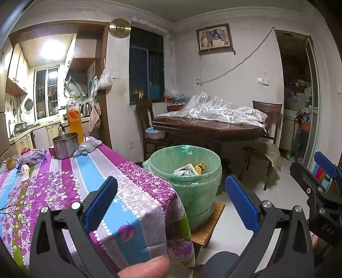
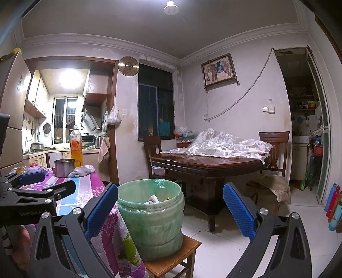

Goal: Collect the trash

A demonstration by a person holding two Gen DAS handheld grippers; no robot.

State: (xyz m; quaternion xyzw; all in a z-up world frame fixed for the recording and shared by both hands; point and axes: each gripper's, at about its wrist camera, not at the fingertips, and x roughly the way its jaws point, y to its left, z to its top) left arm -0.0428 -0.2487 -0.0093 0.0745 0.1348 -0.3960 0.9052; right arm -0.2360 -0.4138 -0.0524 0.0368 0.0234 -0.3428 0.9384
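Counter [image 1: 64, 181]: purple-and-blue cloth, with a pot [image 1: 64, 145], bottle [image 1: 73, 119] and wrappers [image 1: 32, 159] at its far end.
Bin [image 1: 188, 181]: green-lined, on a stool [image 2: 171, 260] beside the counter, trash [image 1: 188, 169] inside.
Left gripper [image 1: 171, 205]: fingers wide, empty.
Right gripper [image 2: 170, 211]: fingers wide, empty.

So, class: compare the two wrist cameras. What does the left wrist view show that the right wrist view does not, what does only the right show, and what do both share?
Only the left: a crumpled white wad on the tablecloth.

Only the right: the ceiling lamp and the wooden stool seen whole under the bin.

Both: the green-lined bin holding wrappers, the steel pot, the juice bottle, and both grippers open and empty.
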